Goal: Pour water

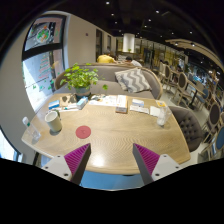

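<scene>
Gripper view, looking down over a furnished room toward a wooden table [110, 135] that takes up most of the near ground. Table is oval and light-toned, lying beyond the fingertips and spanning well past both sides of them. Behind the table stands a grey sofa [120, 85] carrying a zigzag-patterned cushion [131, 80]. A grey chair [187, 125] sits at the table's right end. Posters [42, 50] hang on the wall beyond the table's left end.

On the table, far left of centre, a leafy green potted plant [79, 77] stands near the back edge. Books or papers [130, 104] lie flat along the far side, to the right of the plant. A dark cup or mug [53, 121] stands near the left end, with a clear glass [31, 129] just beside it, further left and close to the table's edge. A white container [160, 114] stands toward the right end; its type cannot be made out. A small red round coaster [83, 131] lies on the near-left part of the surface, just ahead of the left finger.

Gripper [111, 159]: fingers spread wide, magenta pads [76, 157] facing inward, nothing between them but bare tabletop. The gripper touches none of the items; cup and glass are well apart from it to the left
</scene>
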Tool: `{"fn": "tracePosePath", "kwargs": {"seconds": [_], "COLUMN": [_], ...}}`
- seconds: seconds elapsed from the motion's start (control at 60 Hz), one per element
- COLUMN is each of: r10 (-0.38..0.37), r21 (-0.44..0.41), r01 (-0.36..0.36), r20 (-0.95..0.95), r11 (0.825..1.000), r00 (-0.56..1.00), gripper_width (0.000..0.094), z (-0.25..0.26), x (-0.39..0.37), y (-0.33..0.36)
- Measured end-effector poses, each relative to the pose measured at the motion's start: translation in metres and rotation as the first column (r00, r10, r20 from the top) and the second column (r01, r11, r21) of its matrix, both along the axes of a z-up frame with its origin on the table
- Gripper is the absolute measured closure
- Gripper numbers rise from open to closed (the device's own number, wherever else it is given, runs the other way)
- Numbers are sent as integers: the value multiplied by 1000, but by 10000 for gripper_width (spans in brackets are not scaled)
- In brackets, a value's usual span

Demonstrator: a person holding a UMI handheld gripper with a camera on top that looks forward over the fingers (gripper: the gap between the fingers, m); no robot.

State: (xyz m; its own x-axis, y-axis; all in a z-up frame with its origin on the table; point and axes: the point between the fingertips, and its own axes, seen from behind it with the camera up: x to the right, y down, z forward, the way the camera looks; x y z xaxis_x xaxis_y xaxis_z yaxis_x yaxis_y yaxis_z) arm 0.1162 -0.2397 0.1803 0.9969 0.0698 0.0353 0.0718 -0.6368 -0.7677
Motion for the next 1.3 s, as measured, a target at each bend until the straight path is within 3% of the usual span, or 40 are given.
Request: {"fn": "tracePosePath", "kwargs": {"seconds": [0.333,0.55,0.683,0.933,1.183,1.3], "r10": [37,50,91,156,105,68], "r21": [-49,-54,-49,64,171,195], "r01": [-36,-50,-95,-149,-86,-53], "r20": [25,-12,-69,-122,-108,-74], "r11": [998,997,994,987,982,979], "r00": [999,999,993,980,989,995], "gripper_width": [74,83,81,76,72,133], "z": [-30,-58,-76,-97,-130,-146], "x": [-99,-212,-297,-427,-477,-483], "y": [-31,-54,-64,-27,53,78]}}
